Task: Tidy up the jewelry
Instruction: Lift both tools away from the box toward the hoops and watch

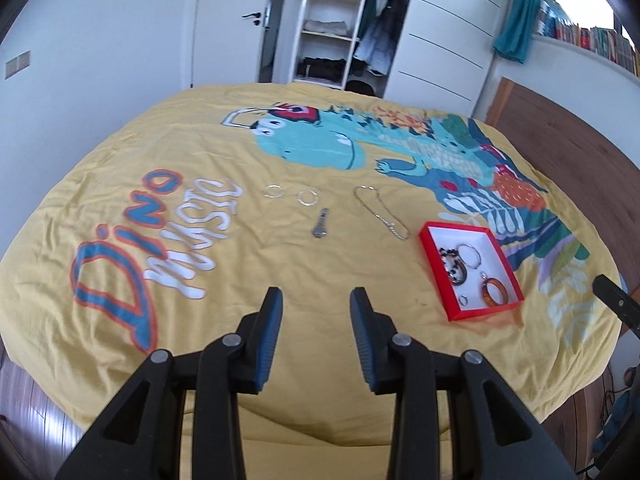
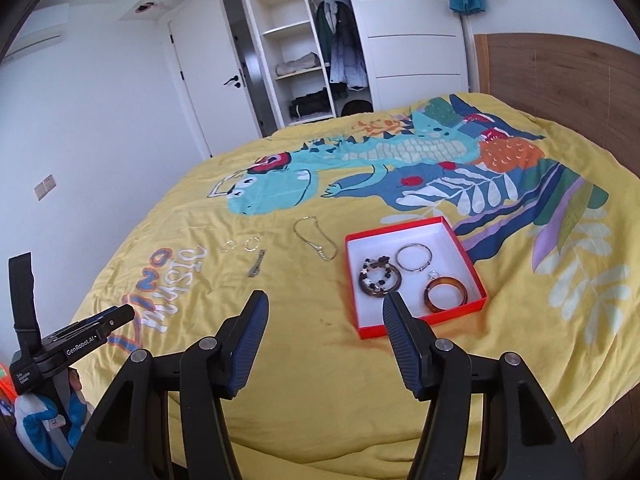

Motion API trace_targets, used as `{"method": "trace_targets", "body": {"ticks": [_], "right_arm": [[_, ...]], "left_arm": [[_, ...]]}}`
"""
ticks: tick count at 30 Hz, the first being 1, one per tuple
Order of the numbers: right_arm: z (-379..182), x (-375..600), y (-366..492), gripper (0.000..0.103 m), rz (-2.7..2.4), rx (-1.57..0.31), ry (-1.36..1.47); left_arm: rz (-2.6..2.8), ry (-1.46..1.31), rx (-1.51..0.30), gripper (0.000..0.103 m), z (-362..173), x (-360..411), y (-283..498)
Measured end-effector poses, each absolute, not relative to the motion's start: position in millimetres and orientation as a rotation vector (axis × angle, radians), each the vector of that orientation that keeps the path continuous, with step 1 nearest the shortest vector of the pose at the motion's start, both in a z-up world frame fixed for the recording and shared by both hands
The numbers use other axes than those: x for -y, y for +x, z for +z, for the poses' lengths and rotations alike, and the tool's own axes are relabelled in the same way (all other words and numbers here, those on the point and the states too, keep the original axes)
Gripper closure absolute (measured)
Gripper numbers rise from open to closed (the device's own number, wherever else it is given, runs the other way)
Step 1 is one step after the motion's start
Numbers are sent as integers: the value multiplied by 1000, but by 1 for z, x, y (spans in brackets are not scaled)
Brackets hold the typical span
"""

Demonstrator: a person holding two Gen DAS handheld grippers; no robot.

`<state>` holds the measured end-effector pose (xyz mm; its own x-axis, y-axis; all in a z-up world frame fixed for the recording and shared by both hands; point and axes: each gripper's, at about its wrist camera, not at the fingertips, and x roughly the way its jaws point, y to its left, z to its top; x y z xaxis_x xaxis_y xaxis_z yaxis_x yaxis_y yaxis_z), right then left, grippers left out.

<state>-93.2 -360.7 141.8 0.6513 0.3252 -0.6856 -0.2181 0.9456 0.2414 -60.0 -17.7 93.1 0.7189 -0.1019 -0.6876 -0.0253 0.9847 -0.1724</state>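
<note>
Yellow bedspread [image 1: 280, 264] over the bed, printed with a teal dinosaur in headphones and the words "Dino music" [image 1: 160, 236] in blue-orange and white lettering.

Red shallow box [image 2: 460, 308] with white inside, resting on the bedspread toward the right. Inside it: a dark beaded bracelet [image 2: 378, 278], a thin silver bangle [image 2: 414, 257], an amber bangle [image 2: 446, 294], and, seen in the left wrist view, a small silver ring [image 1: 464, 300].

Loose on the bedspread, left of the box and apart from it: a silver chain [image 1: 380, 210] lying in a long loop, two silver hoops [image 1: 290, 194] side by side, and just below the hoops a small dark metal piece [image 1: 320, 226], too small to tell what.

Left hand-held gripper [image 1: 316, 300] held above the bedspread near its front edge, jaws partly apart, nothing between them. Right hand-held gripper [image 2: 324, 304] likewise above the bedspread, jaws wider apart, nothing held, its right finger overlapping the box's near corner in view. On the left tool's body, in the right wrist view, white lettering "GenRobot.AI" [image 2: 82, 347].

Behind the bed, an open white wardrobe [image 1: 336, 28] with folded and hanging clothes.
</note>
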Motion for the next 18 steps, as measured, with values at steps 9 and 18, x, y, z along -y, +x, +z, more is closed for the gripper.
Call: {"method": "trace_targets", "body": {"ticks": [9,18], "right_arm": [[153,344,-91,41,359,-778,147],[120,320,-75,41,421,-838,137]], "left_arm": [[35,-215,-757,70,99,-24,-68],[19,-207,-786,70,86,-32,-49]]}}
